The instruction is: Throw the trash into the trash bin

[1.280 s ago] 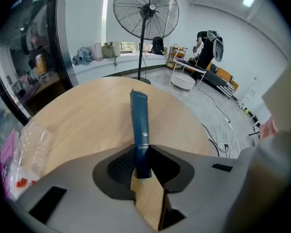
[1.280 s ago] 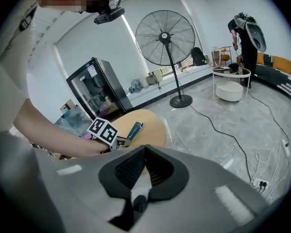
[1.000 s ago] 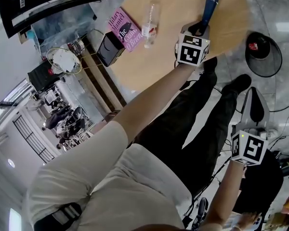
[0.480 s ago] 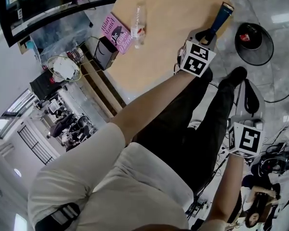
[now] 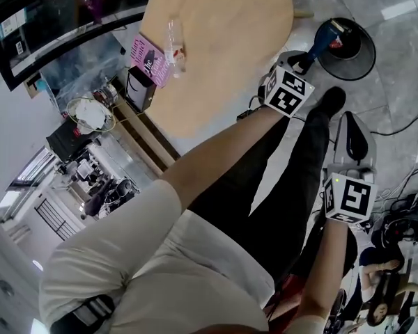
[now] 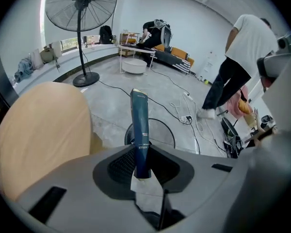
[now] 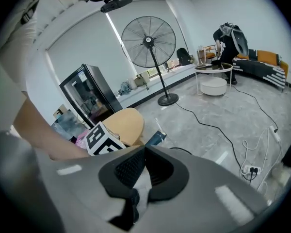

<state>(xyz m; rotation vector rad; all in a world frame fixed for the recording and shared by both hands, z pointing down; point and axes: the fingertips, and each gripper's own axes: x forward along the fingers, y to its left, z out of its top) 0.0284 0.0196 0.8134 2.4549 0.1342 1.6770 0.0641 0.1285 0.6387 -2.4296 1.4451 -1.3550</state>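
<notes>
Blue tube (image 6: 139, 125) clamped in your left hand-held gripper (image 6: 143, 155), jaws narrowly parted round it, upper right of head view, above the black trash bin (image 5: 366, 47). Right hand-held gripper (image 7: 144, 152) closed, empty.

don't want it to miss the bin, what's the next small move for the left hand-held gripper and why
Probably ease the left hand-held gripper a little farther over the trash bin before opening: it is shut on the blue tube, which in the head view overlaps only the bin's edge.
</notes>
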